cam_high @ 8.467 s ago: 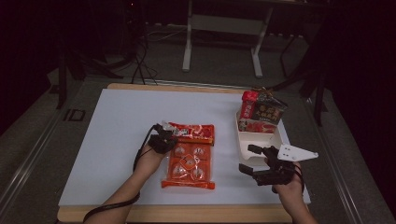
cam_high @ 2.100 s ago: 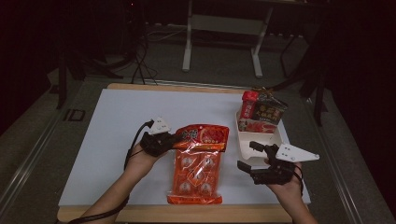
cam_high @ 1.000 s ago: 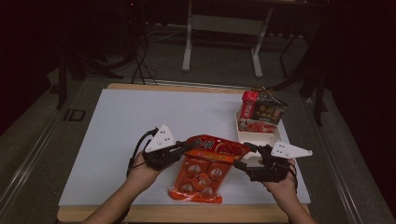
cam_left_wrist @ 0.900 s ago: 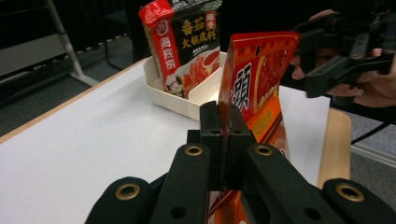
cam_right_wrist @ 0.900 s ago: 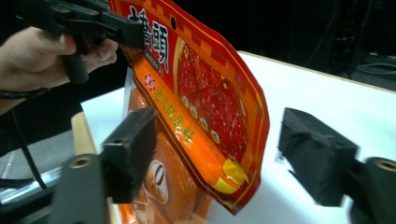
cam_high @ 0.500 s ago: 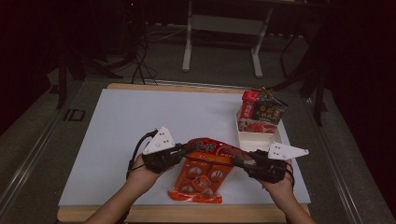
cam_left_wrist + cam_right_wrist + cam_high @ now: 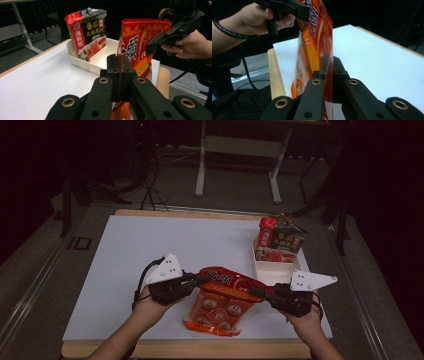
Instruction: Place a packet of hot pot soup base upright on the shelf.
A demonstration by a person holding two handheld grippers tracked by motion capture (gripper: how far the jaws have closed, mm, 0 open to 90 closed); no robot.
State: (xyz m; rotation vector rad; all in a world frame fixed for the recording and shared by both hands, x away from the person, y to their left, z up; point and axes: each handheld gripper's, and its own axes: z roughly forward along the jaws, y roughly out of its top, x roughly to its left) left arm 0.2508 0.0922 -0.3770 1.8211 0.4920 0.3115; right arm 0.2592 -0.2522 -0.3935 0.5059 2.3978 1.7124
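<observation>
Jaws, left gripper (image 7: 202, 279): closed tight on the top left corner of the bag.
Jaws, right gripper (image 7: 256, 293): have just been closing, and now pinch the bag's top right edge.
Count: two grippers, one glossy orange-red plastic snack bag (image 7: 216, 302) with round pieces showing through its window, one white rectangular plastic bin (image 7: 276, 269), one red and black soup-base packet (image 7: 280, 240).
Bag's place: stretched between both pairs of jaws, top edge lifted, lower end hanging toward the white counter (image 7: 120, 255) near its front edge.
Packet's place: standing upright in the bin's far compartment, well apart from the bag.
Writing: large Chinese characters on bag and packet; a white logo disc on the packet's red stripe.
</observation>
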